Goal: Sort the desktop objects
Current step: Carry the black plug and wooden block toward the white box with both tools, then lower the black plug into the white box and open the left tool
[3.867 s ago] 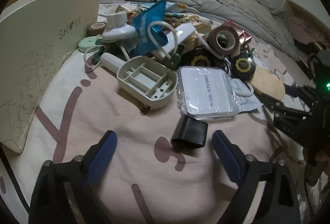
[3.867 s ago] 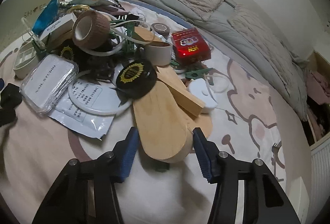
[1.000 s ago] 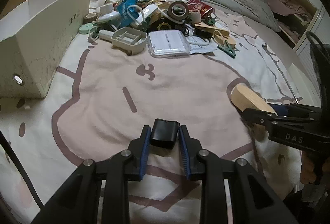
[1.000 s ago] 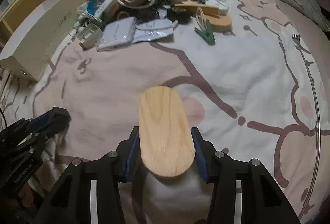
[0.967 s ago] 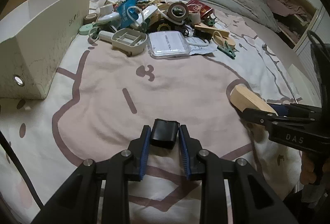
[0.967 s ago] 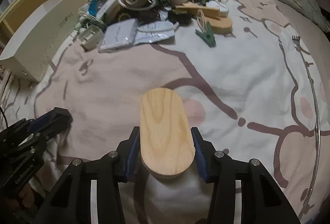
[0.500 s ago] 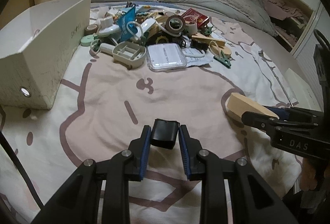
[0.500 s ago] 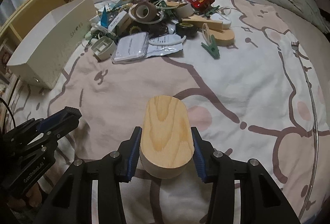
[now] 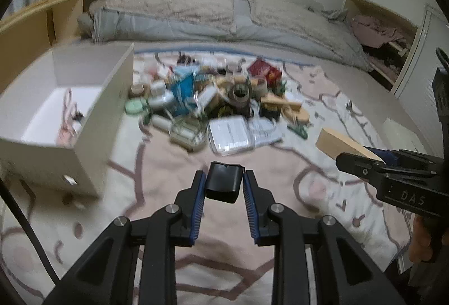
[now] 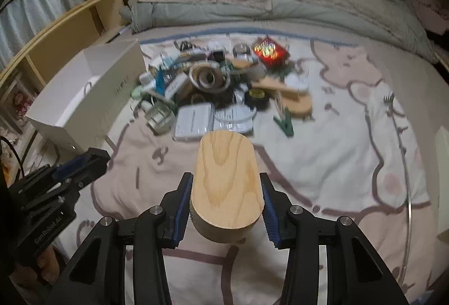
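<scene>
My left gripper (image 9: 224,182) is shut on a small black box (image 9: 223,181) and holds it above the pink bedspread. My right gripper (image 10: 226,187) is shut on an oval wooden block (image 10: 226,181), also held in the air; that block shows at the right in the left wrist view (image 9: 341,142). The pile of desktop objects (image 9: 221,105) lies further ahead on the bed, with a clear plastic case (image 9: 231,133) at its near edge. It also shows in the right wrist view (image 10: 221,88).
An open white shoe box (image 9: 92,119) stands at the left with a few small items inside. It shows in the right wrist view too (image 10: 92,105). A grey duvet (image 9: 224,21) and wooden shelves (image 10: 70,35) lie beyond. A green clip (image 10: 284,122) lies right of the pile.
Both grippers have risen and tilted up with their objects still held. The view now takes in the inside of the shoe box and the wall behind the bed.
</scene>
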The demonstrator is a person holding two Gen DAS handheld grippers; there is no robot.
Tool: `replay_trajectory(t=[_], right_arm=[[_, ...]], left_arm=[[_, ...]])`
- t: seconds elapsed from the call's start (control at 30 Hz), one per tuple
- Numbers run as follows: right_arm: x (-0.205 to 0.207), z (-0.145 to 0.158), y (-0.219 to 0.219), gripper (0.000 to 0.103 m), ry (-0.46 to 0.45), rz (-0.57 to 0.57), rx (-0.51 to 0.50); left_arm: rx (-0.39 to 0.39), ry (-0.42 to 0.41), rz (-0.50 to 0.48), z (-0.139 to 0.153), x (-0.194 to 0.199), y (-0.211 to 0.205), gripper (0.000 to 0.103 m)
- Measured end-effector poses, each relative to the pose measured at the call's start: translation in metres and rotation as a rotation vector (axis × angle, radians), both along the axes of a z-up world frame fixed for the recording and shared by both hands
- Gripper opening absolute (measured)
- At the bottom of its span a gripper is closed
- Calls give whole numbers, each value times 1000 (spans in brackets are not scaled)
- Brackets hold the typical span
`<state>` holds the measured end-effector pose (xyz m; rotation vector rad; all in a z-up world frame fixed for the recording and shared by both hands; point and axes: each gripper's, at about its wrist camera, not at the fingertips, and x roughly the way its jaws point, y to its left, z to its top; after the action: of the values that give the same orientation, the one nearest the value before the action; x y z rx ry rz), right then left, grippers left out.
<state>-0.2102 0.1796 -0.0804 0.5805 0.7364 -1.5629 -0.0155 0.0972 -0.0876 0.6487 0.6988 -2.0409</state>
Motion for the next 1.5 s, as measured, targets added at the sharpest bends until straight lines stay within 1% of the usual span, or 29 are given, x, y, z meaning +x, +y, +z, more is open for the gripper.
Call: replay_trajectory(t=[0.1,0.27,0.5,0.6,0.73,0.83,1.0,1.07,1.27,1.33,1.5], right_arm=[[6,17,0,46,10,18,-53],[18,44,-4,46,16,36,-116],[51,89,-20,46,34,105,-206],[65,103,-27,46,30,135,-232],[88,117,-40,46,25,179,-255],[106,123,-50,46,32,213,-268],[130,125,-74,46,16,264,-264],[139,124,-86,46,9,282,-259],[166,115,-129,46,-21,327,-234],[176,110,-144,46,-37,339,-219],[195,91,-173,46,-58,358,-181]], left_arm=[[-49,9,12,21,10,-4,27],[-108,25,40,52,29,-15,27],[-197,1,110,101,68,-40,27],[-242,-16,153,123,85,-47,27],[-280,-20,206,148,109,-59,27],[-298,-33,244,159,123,-68,27],[-309,-71,322,158,141,-82,27],[-274,-71,351,151,149,-93,27],[-186,-119,387,124,158,-121,27],[-166,-132,408,115,160,-127,27],[-80,-165,449,82,173,-148,27]])
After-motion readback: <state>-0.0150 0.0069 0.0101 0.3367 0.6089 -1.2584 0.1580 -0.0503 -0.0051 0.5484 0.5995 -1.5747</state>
